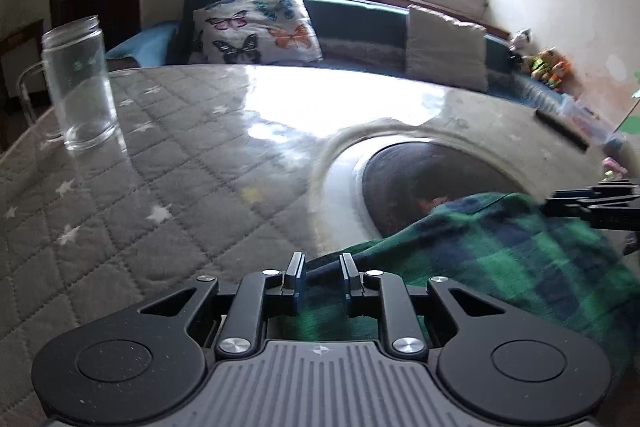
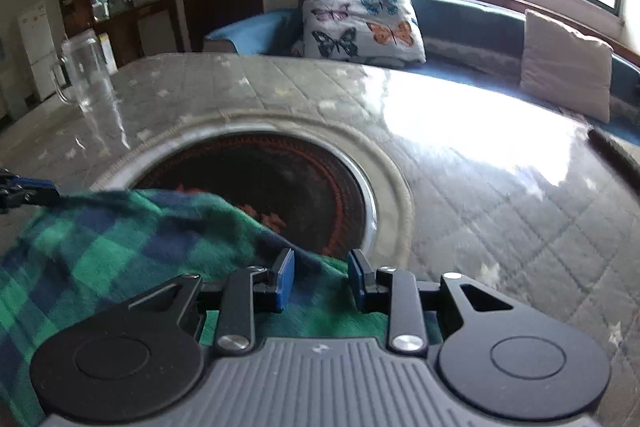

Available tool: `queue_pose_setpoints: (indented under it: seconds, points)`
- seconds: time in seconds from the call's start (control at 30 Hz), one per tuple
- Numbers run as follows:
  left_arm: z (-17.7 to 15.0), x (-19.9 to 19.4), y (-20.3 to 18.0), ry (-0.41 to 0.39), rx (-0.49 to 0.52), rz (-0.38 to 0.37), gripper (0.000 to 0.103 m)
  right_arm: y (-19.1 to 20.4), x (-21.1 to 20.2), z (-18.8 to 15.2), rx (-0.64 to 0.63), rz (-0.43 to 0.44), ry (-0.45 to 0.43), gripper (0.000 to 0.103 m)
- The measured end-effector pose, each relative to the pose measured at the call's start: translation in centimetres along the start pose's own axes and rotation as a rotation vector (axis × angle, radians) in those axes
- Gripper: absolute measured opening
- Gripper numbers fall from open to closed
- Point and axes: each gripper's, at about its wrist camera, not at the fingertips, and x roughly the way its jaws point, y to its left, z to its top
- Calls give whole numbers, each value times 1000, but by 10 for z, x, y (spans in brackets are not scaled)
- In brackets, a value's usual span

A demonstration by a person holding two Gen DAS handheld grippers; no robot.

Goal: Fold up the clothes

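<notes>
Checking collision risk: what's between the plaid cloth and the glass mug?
Bare quilted table cover only, seen in the left wrist view; nothing stands between the plaid cloth and the glass mug.

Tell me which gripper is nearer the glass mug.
Left. The glass mug stands ahead-left of the left gripper; from the right gripper it lies farther, beyond the plaid cloth.
</notes>
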Motion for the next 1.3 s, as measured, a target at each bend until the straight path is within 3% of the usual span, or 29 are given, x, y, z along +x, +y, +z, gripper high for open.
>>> queue_pose_setpoints:
  seconds: [0.17,0.33,0.57,0.87,1.0,1.07,1.13,1.27,1.3]
  points:
    - [9,7,-29,4,29,-90,20,17,9,10,-16,55,-5,28]
    - [18,32,-59,41,82,-134,20,28,25,13,-38,62,13,27]
    - [21,66,-67,92,80,-106,22,35,34,9,-75,46,29,26]
    - [22,47,-59,44,60,-90,25,40,19,8,-98,28,-8,31]
    - [21,21,-45,2,46,-45,49,57,-8,5,-150,67,-30,32]
    - [19,6,-35,-21,29,-26,51,69,-21,0,-181,101,-33,33]
    - [15,-10,-22,-38,3,1,65,84,-32,-7,-213,140,-31,36]
    - [4,-39,0,-70,-31,61,75,119,-52,-23,-297,223,-22,39]
    - [0,-46,4,-77,-40,68,85,129,-57,-27,-324,245,-19,41]
